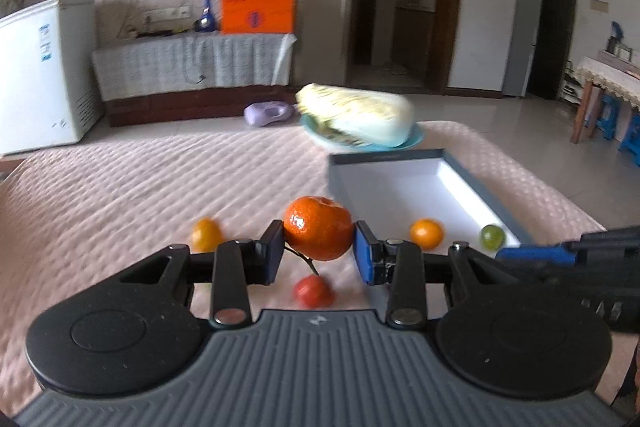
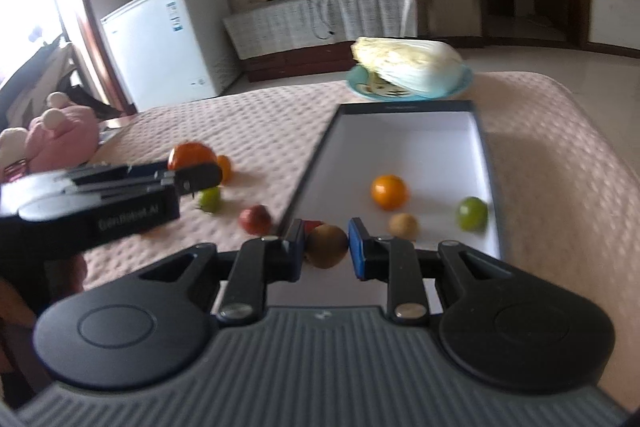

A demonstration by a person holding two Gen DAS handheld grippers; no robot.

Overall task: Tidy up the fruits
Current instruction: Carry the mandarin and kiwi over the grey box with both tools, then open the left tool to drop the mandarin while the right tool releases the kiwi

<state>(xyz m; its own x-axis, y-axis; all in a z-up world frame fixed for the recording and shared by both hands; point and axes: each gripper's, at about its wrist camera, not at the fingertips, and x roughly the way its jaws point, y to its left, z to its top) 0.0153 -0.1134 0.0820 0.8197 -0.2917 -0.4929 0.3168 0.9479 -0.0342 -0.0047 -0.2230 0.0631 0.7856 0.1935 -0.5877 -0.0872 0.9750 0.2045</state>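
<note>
My left gripper point(image 1: 318, 247) is shut on a large orange mandarin point(image 1: 318, 228) with a stem, held above the pink quilt. The right wrist view shows that gripper point(image 2: 192, 169) at the left with the mandarin point(image 2: 191, 154). Over the near end of the box, my right gripper point(image 2: 326, 247) is shut on a brown round fruit point(image 2: 327, 246). The white-lined box point(image 2: 400, 139) holds a small orange point(image 2: 389, 191), a tan fruit point(image 2: 403, 225) and a green fruit point(image 2: 473, 213). On the quilt lie a red fruit point(image 2: 255, 219), a green fruit point(image 2: 210, 199) and a small orange fruit point(image 2: 225, 169).
A napa cabbage point(image 1: 356, 117) rests on a blue plate point(image 1: 416, 141) beyond the box point(image 1: 392, 195). A pink plush toy point(image 2: 60, 139) sits at the bed's left edge. A white freezer point(image 2: 168, 39) and a covered cabinet stand on the floor behind.
</note>
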